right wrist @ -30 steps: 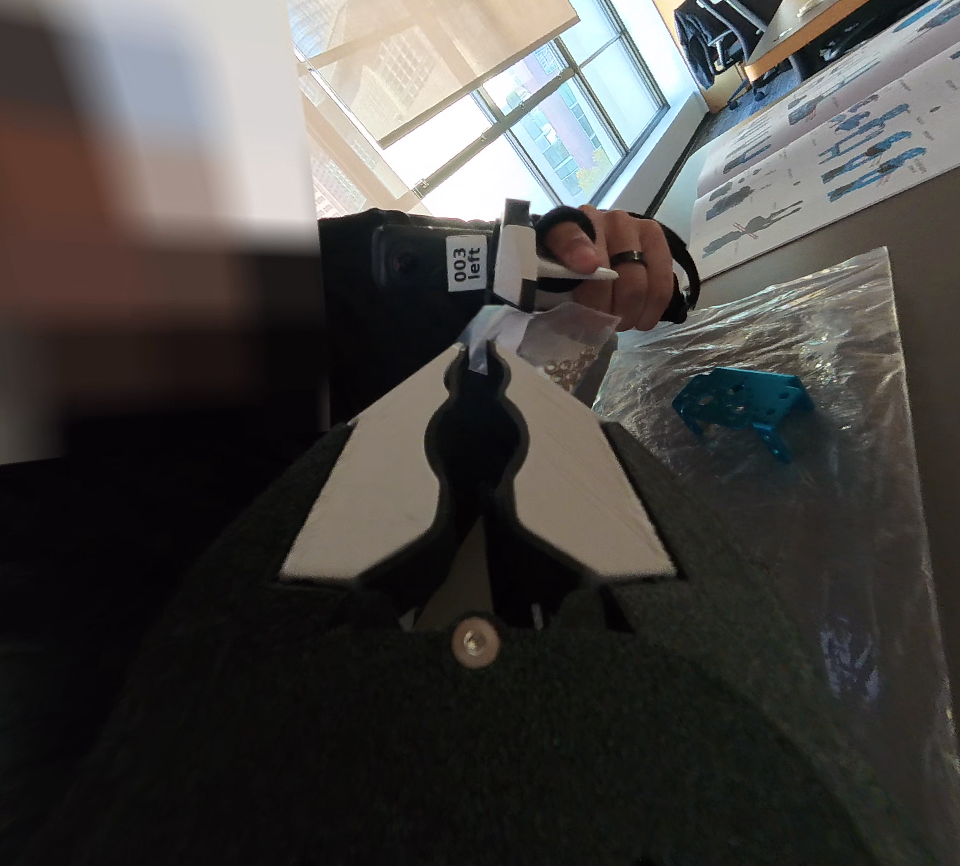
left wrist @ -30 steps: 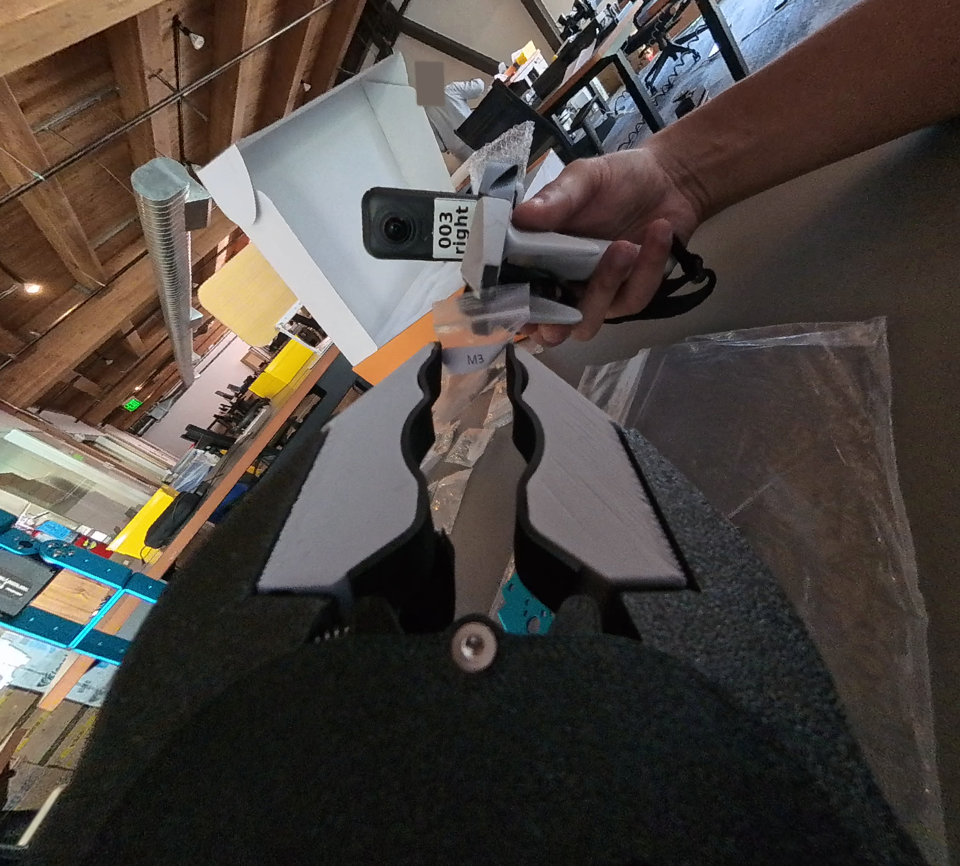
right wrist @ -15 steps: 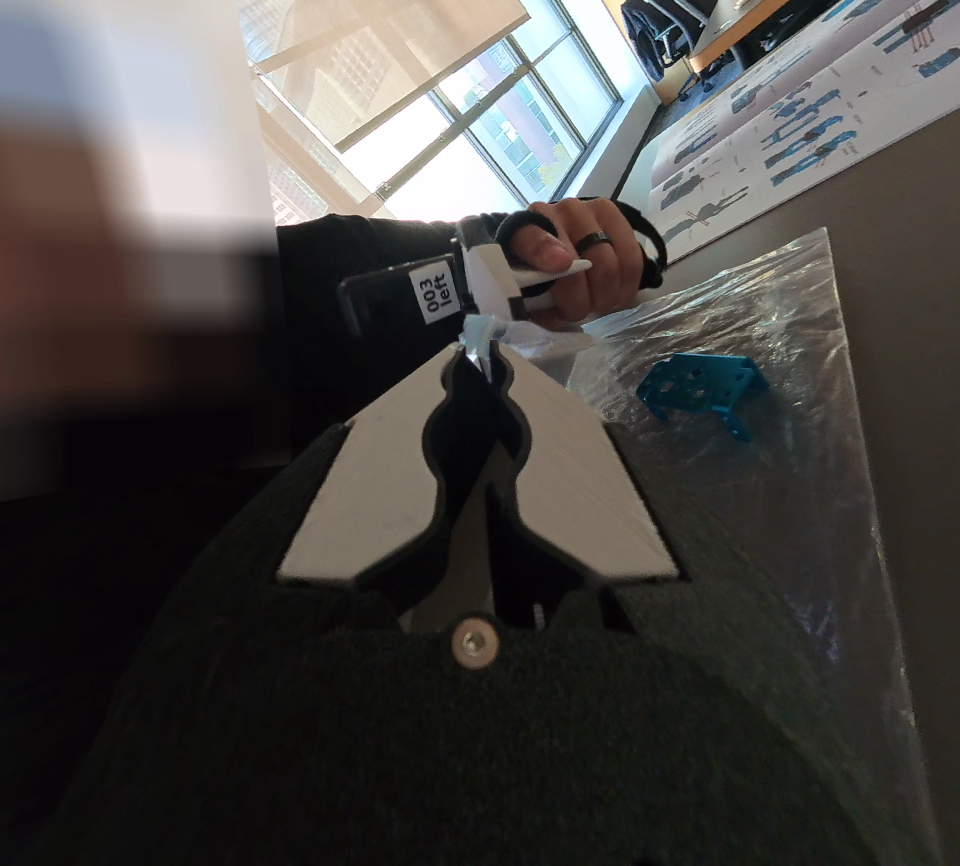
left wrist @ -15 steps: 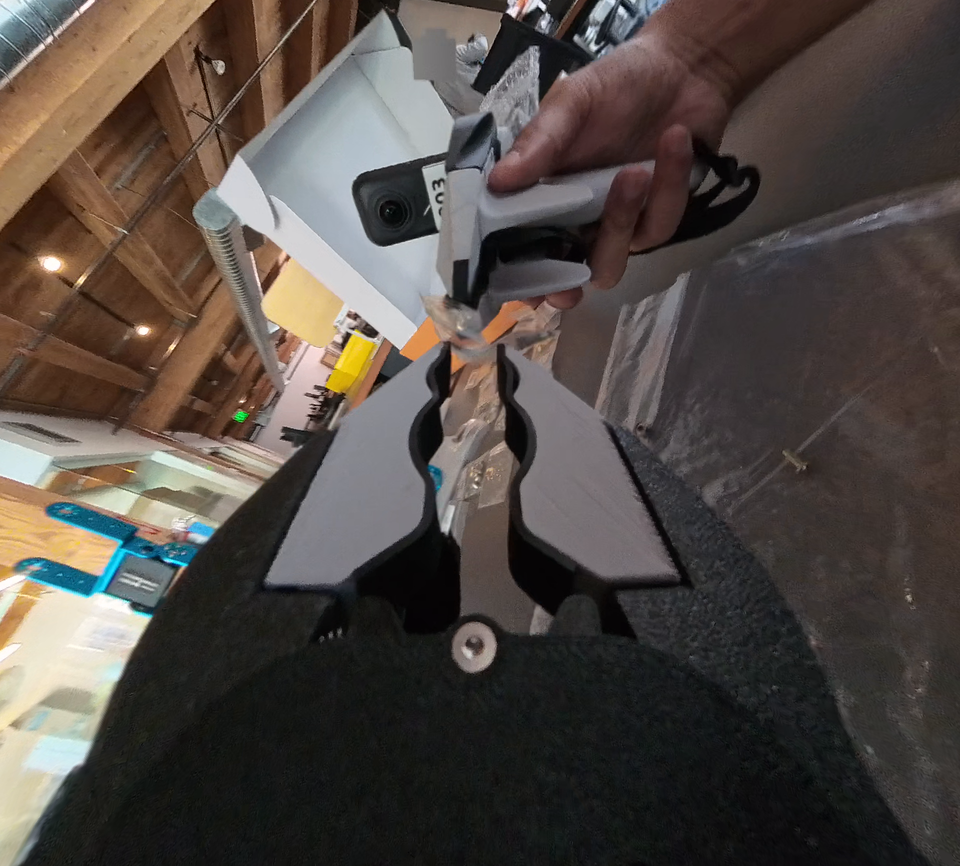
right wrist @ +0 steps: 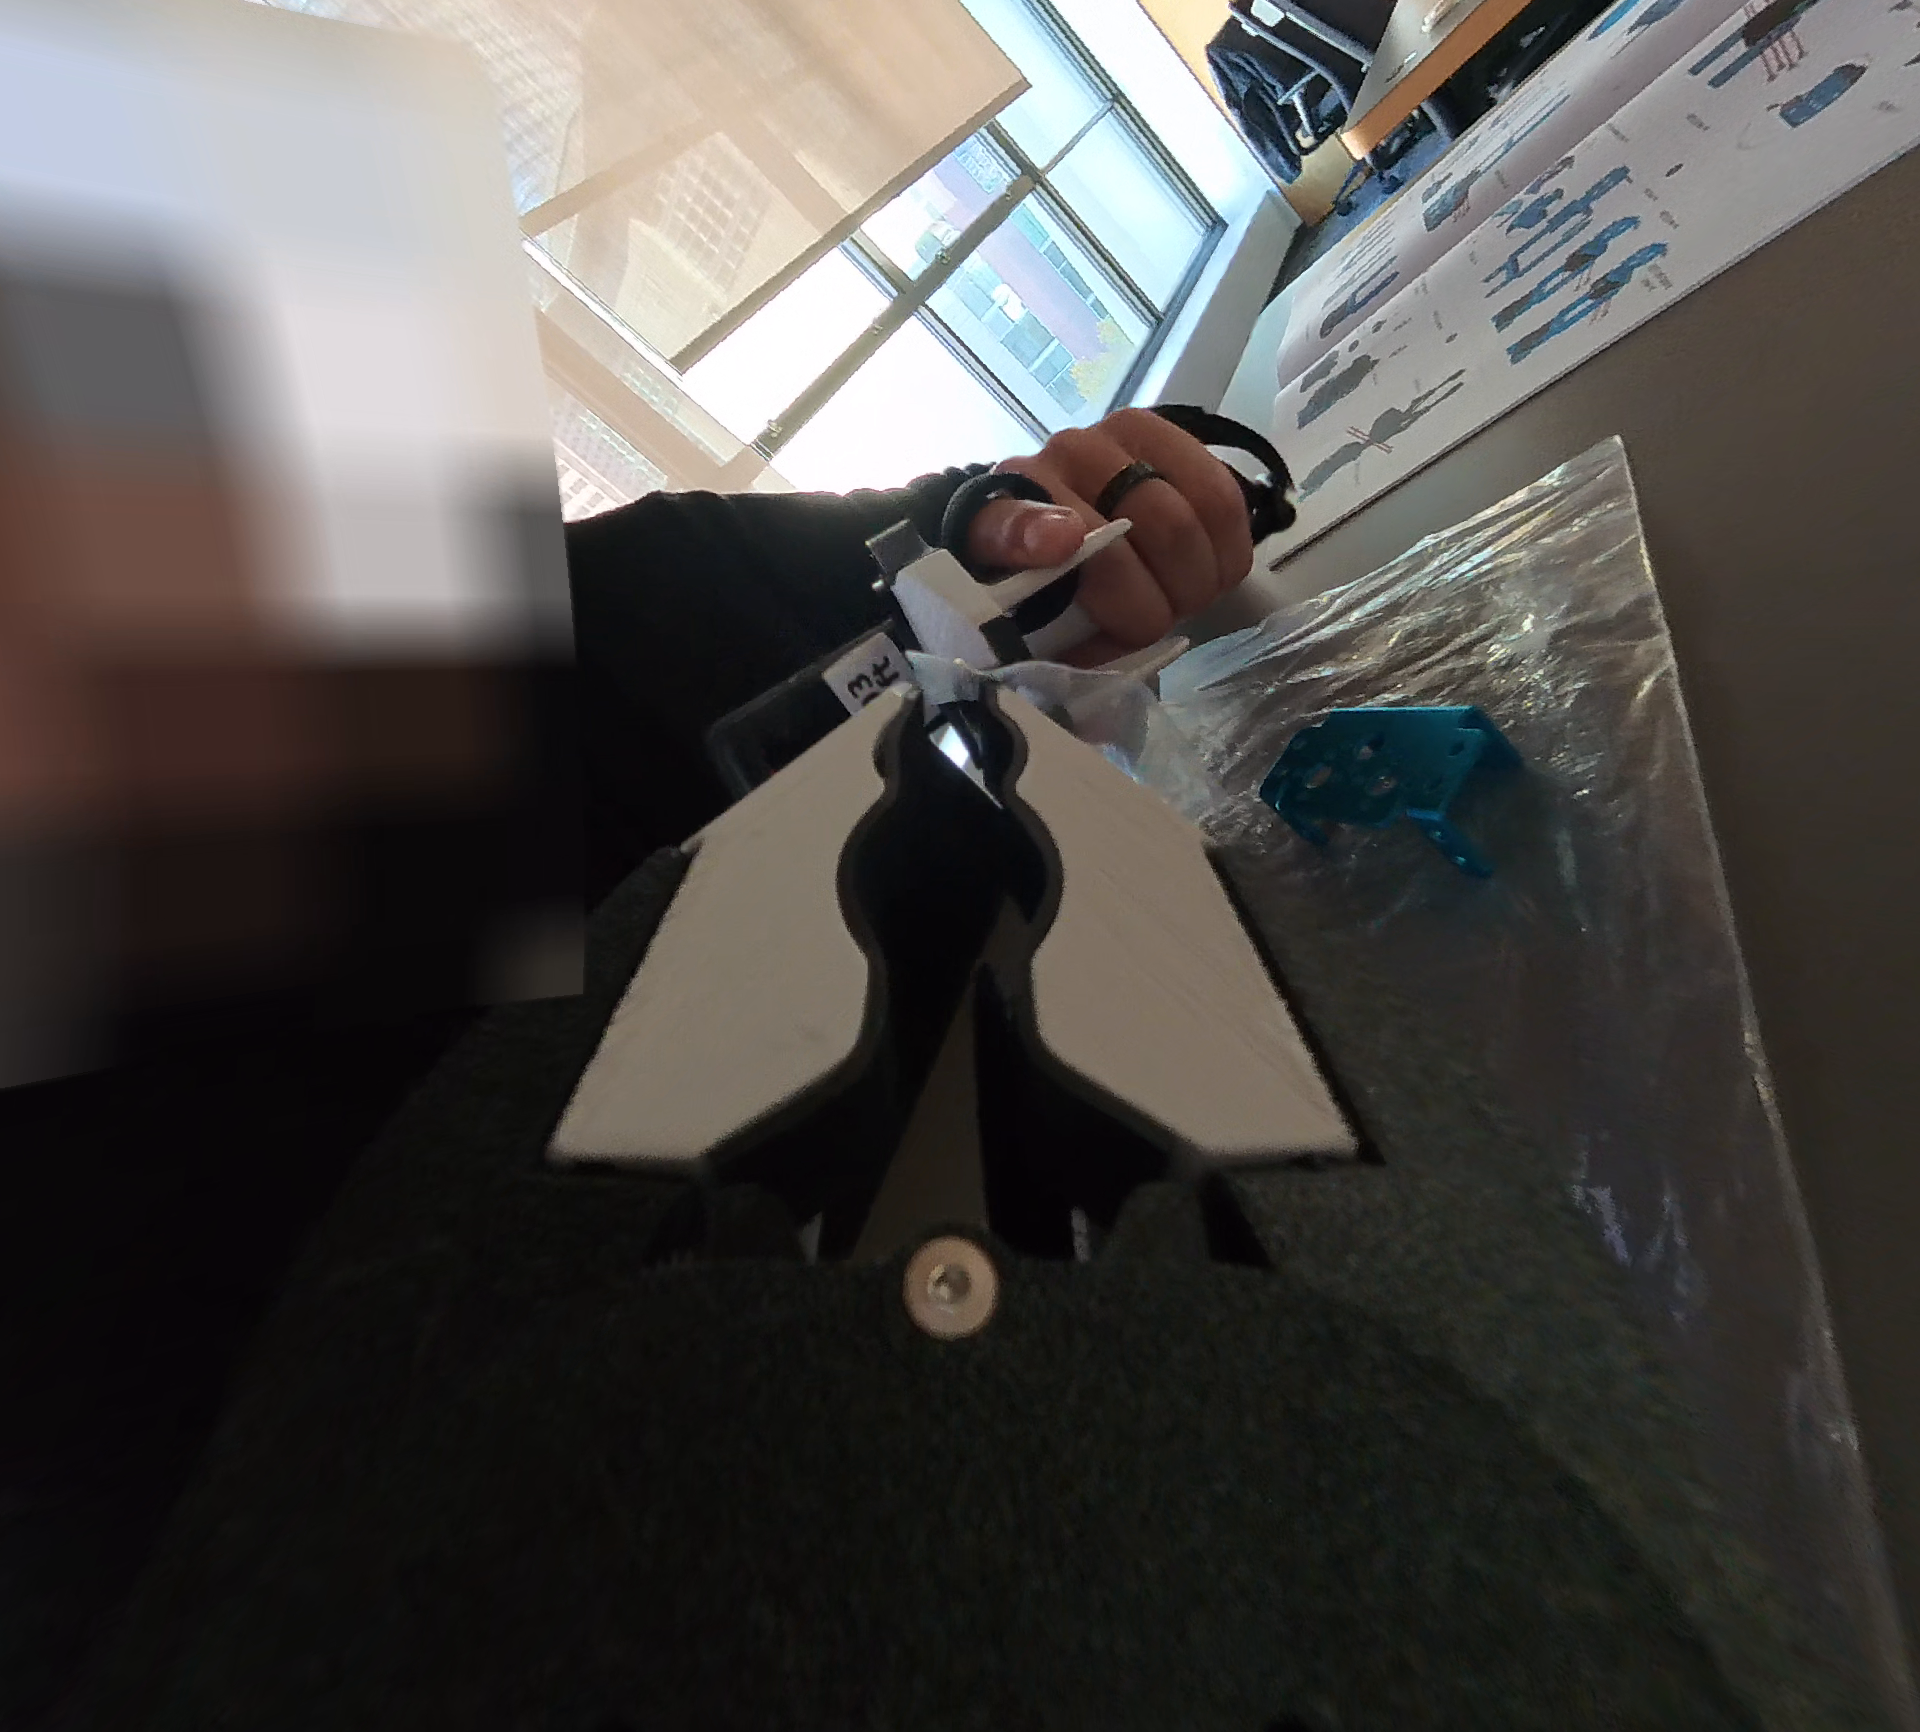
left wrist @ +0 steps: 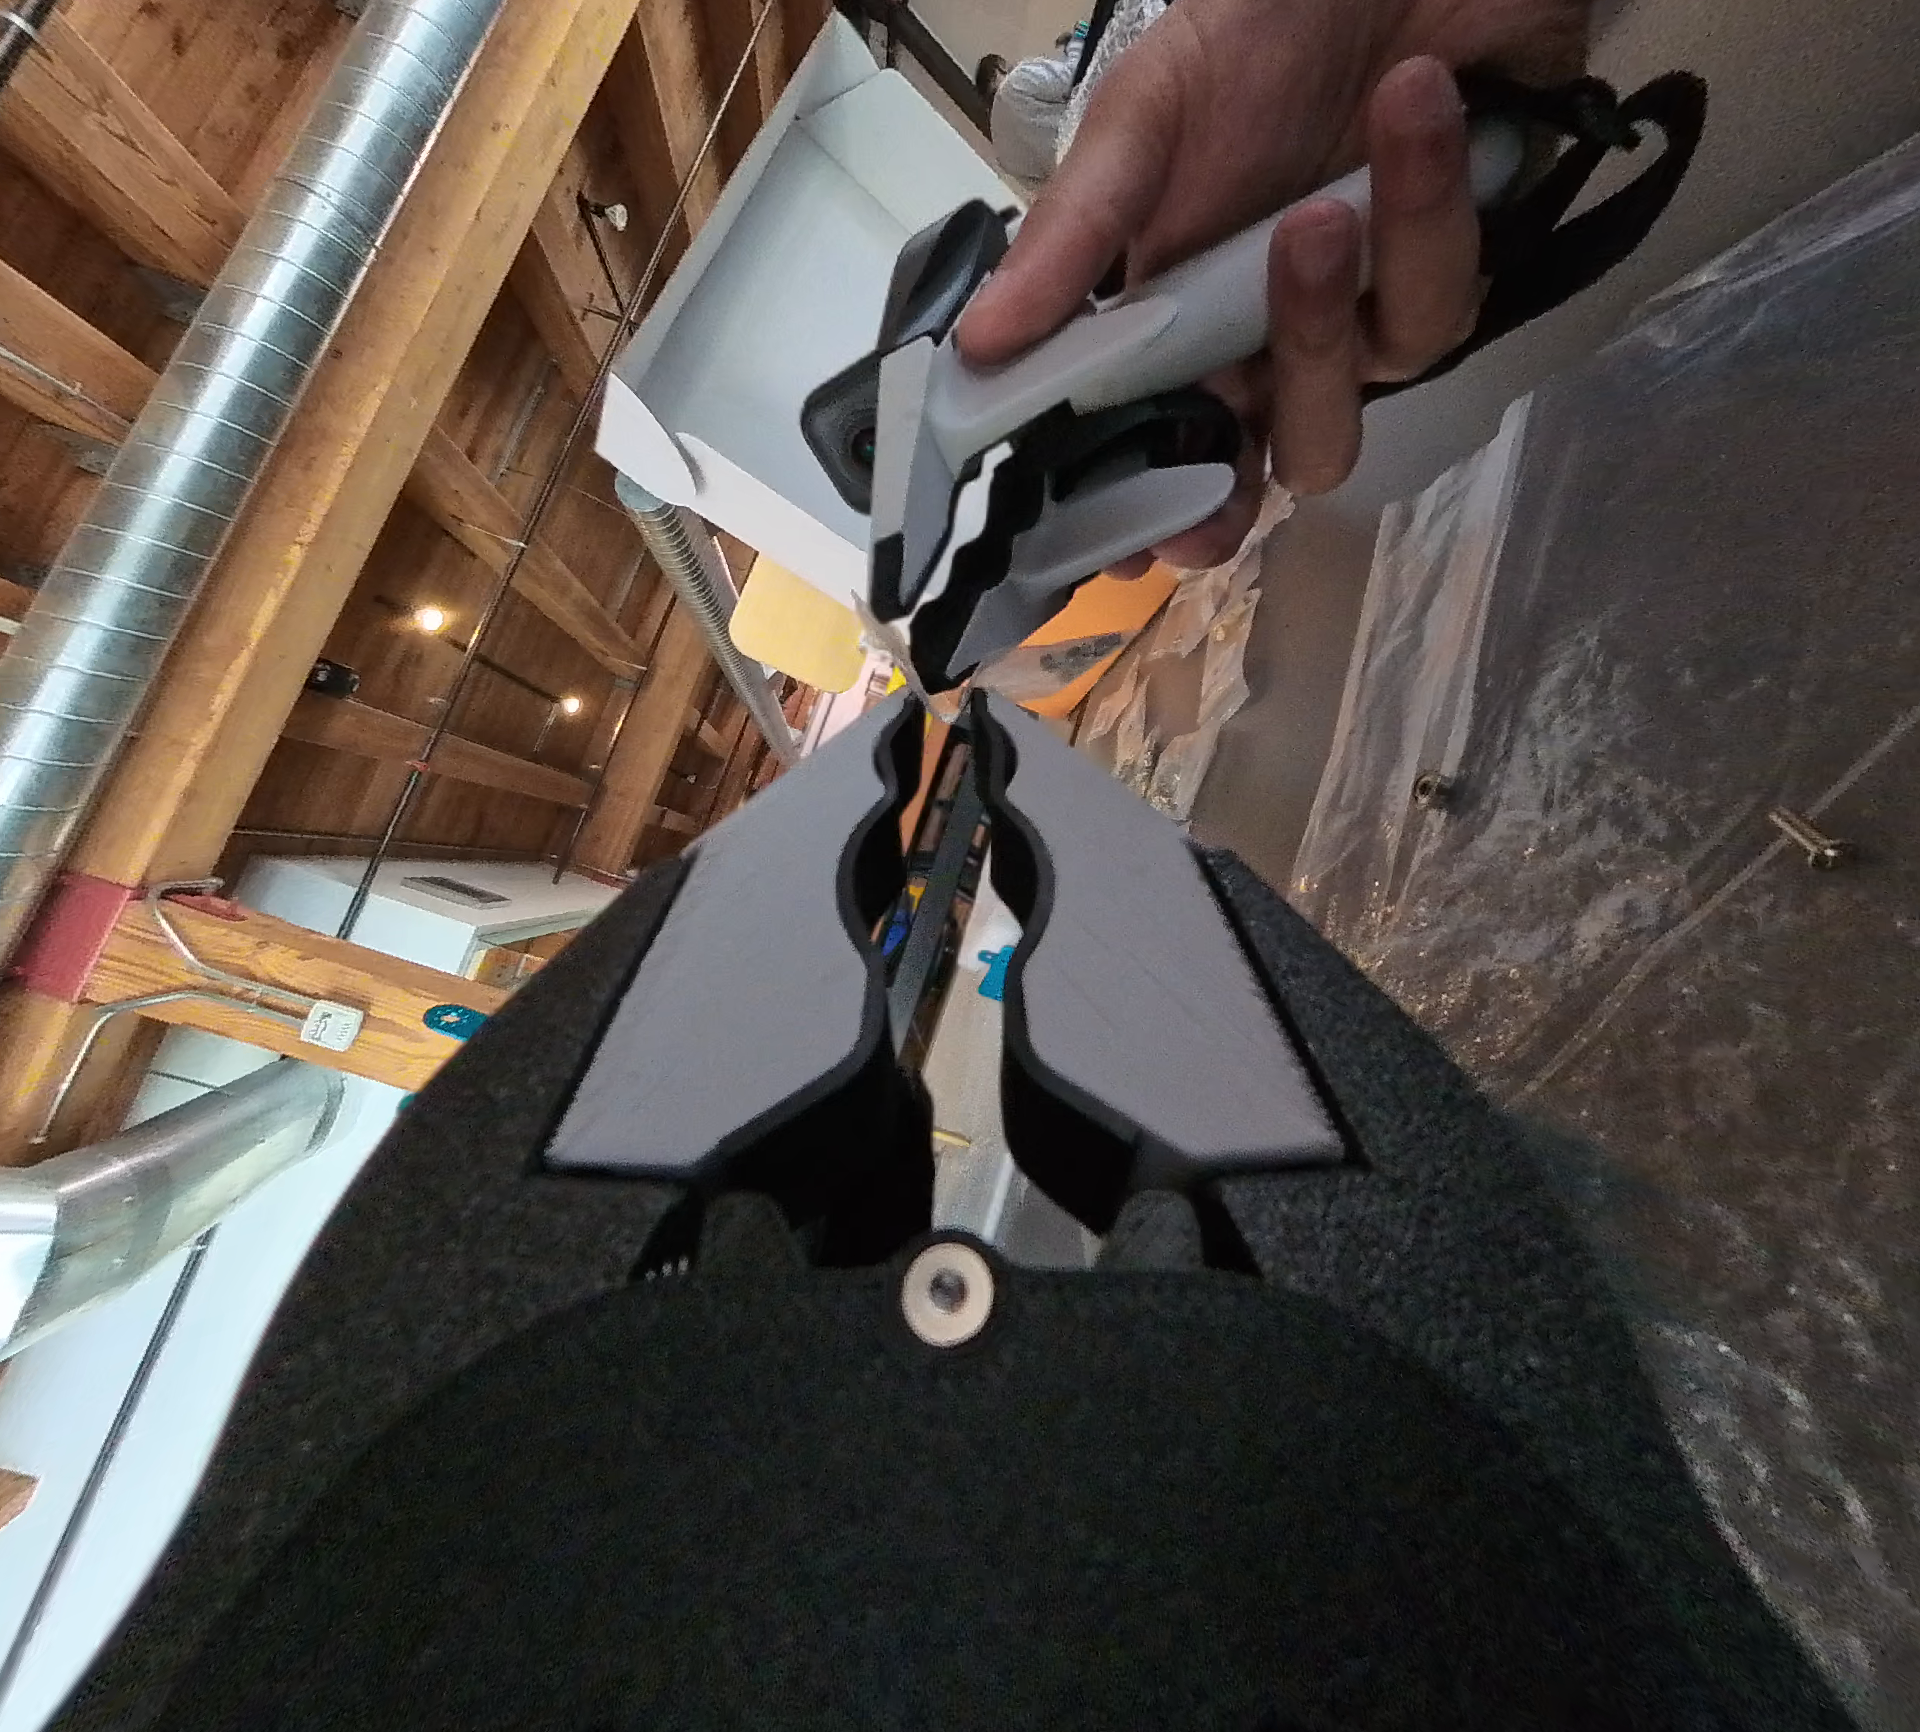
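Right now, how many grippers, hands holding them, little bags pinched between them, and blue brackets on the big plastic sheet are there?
Grippers: 2 (left gripper, right gripper)
Hands: 2 (right hand, left hand)
Small bag: 1
Bracket on sheet: 1
Total: 6

There are two grippers [left wrist: 940, 714] [right wrist: 956, 695], one blue bracket [right wrist: 1387, 773], one large clear plastic sheet [right wrist: 1558, 706], one open instruction booklet [right wrist: 1621, 217] and one white cardboard box [left wrist: 790, 311]

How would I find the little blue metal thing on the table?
Look at the grey table, then the big clear plastic sheet spread on it. The blue bracket lies on that sheet, right of the gripper tips: the only bright blue, holed piece there.
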`<state>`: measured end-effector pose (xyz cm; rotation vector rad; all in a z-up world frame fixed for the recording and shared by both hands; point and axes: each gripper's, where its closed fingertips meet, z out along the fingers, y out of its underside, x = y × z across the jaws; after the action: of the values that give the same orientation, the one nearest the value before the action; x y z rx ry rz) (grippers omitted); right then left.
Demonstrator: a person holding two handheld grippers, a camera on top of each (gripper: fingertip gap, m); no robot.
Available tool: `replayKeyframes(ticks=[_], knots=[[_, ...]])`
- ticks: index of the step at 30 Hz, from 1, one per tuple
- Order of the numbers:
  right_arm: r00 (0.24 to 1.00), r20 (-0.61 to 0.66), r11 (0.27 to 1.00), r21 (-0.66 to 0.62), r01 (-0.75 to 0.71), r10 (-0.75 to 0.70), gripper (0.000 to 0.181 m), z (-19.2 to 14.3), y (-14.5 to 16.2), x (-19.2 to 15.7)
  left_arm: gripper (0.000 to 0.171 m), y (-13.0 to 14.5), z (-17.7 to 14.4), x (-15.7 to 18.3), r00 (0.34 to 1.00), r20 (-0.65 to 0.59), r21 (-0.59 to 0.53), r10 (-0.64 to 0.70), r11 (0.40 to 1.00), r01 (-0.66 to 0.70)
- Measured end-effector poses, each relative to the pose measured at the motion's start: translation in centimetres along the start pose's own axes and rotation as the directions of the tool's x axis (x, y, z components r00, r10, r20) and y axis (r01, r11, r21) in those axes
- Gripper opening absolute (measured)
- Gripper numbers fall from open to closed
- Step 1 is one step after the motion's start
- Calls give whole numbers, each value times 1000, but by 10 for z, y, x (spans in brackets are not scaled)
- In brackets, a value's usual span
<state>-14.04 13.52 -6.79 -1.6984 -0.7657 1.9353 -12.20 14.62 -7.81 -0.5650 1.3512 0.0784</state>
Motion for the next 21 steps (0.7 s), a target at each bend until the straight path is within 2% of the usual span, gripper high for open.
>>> replayKeyframes(ticks=[3, 8, 15, 21], knots=[[999, 21, 999, 17, -34, 34, 9, 1, -2, 1, 7, 2, 0, -2, 999, 22, -10, 50, 999, -50], [997, 26, 997, 32, -76, 76, 7, 1, -3, 6, 7, 7, 1, -2, 960, 95, -57, 265, 964, -260], [993, -65, 994, 48, -96, 99, 5, -2, -4, 22, 5, 21, 4, 3, 906, 82, -136, 414, 906, -402], [983, -146, 992, 86, -98, 110, 0, -3, -8, 33, 5, 31, 5, 3, 833, 83, -199, 547, 828, -524]])
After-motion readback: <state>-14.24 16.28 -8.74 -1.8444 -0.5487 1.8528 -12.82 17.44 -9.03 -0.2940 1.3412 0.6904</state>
